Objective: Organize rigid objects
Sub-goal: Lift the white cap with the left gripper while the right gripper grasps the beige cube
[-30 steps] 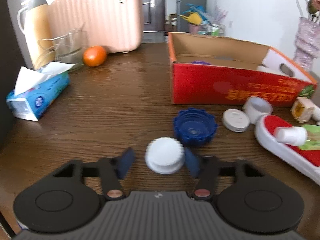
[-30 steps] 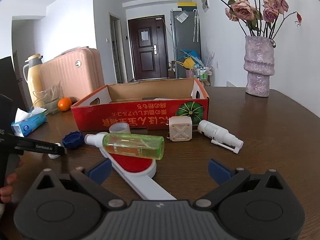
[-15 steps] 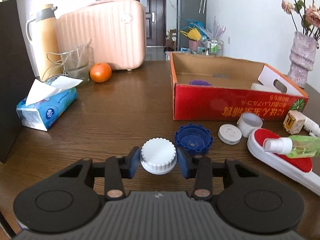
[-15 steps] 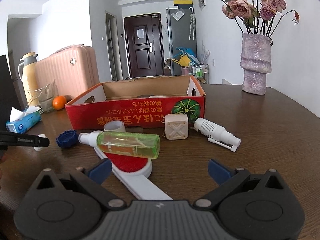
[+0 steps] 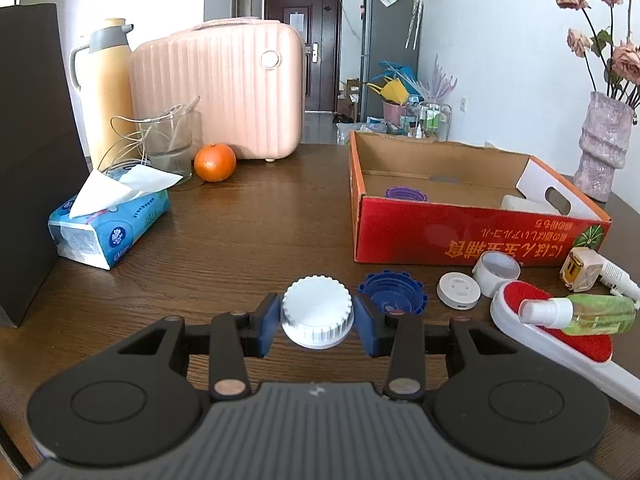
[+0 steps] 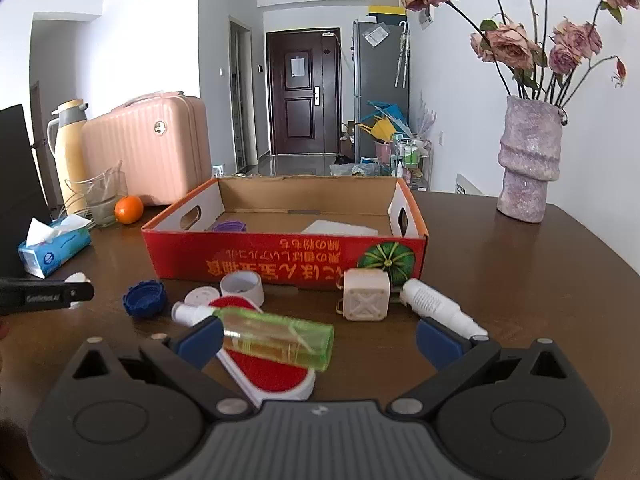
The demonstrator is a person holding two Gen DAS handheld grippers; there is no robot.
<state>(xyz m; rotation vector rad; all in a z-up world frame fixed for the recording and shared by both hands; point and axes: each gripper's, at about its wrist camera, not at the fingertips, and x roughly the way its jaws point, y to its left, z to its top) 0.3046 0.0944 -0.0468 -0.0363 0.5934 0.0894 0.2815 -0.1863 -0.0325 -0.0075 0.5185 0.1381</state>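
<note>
Left gripper (image 5: 318, 322) was clamped on the white ribbed cap (image 5: 318, 312), apparently just off the bench (image 5: 240, 240), near the blue cap (image 5: 394, 294). Right gripper (image 6: 320, 338) hung with fingers apart over the green spray bottle (image 6: 276, 338). Step: carry phase. Next move likely calls for lifting over the red cardboard box (image 5: 460, 232) wall, then releasing inside.

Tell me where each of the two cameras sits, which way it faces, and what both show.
Left wrist: on the left gripper, facing along its fingers, shut on the white cap.
Right wrist: on the right gripper, facing across the table, open over the green spray bottle; the left gripper shows at its left edge.
Shared: red box, blue cap.
</note>
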